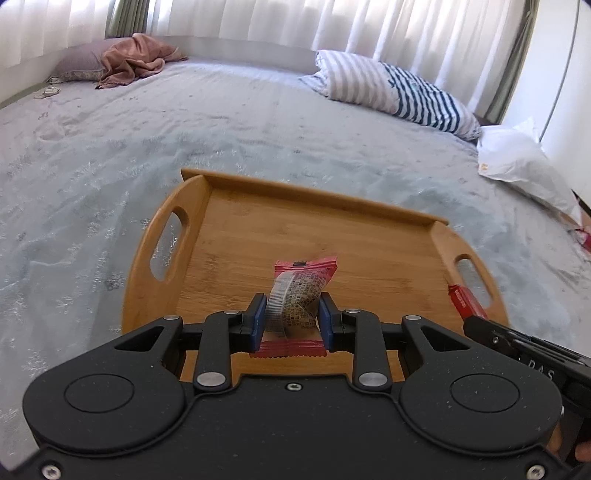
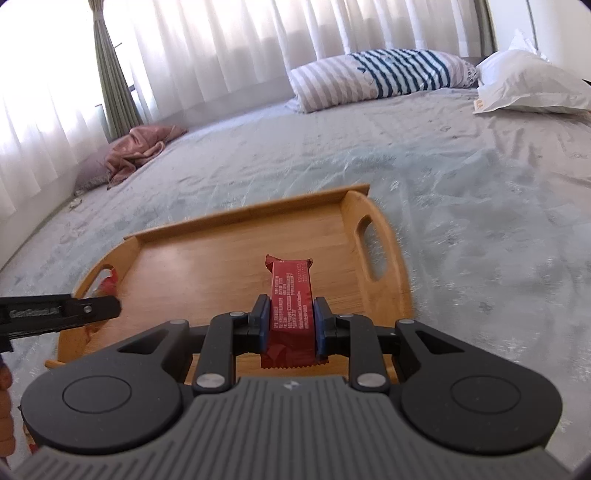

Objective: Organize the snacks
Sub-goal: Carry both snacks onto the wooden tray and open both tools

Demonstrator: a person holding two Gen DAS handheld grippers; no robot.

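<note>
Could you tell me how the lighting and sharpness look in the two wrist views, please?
Left wrist view: the backlit curtains blow out to white, the bed bows from fisheye distortion, the pink snack's print stays legible. Right wrist view: same curtain glare, bedspread smeared at right, red snack bar sharp.

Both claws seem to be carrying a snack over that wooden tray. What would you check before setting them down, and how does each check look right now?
1. Left gripper clamps pink snack packet: ok.
2. Right gripper clamps red snack bar: ok.
3. Wooden tray lies under both snacks: ok.
4. Bare tray floor ahead of each snack: ok.
5. The two grippers are apart: ok.
6. Tray sits level on the soft bedspread: cannot tell.
</note>
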